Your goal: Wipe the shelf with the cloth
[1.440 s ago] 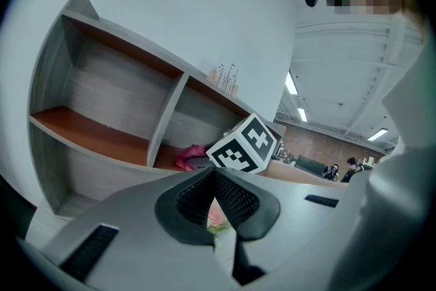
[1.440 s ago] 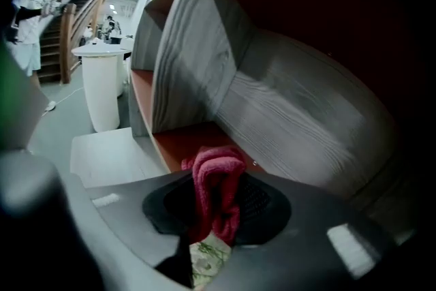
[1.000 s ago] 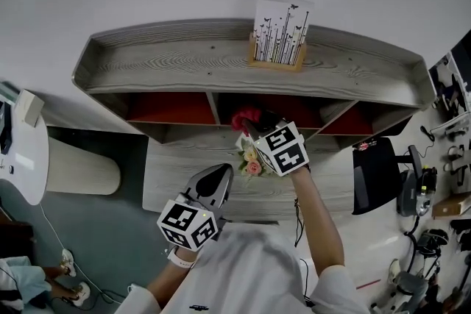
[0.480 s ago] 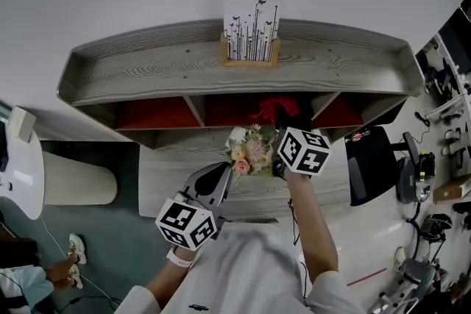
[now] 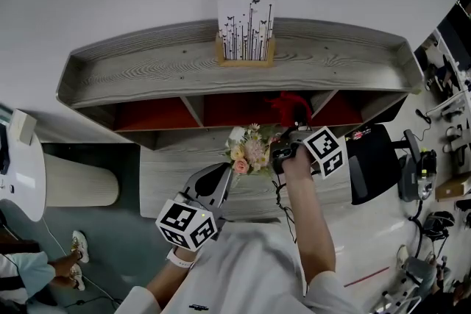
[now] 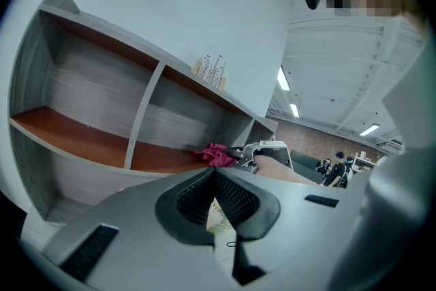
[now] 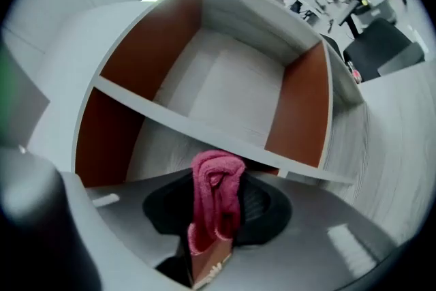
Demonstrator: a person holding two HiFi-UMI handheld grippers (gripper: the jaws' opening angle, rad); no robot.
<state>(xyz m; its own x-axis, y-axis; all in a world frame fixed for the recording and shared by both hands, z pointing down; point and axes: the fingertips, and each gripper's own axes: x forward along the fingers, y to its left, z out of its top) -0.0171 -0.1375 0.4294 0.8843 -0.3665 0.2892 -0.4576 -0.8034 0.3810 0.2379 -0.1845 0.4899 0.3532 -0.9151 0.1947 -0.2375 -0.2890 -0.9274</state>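
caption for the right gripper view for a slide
Right gripper shut on the pink cloth, facing an open shelf compartment.

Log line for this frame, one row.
right claw: shut on cloth, at middle compartment of shelf | left claw: shut, empty | cloth-shelf contact: unclear

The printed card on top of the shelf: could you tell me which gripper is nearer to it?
Right. The right gripper, holding the red cloth, is at the compartment below the card; the left gripper hangs back lower down.
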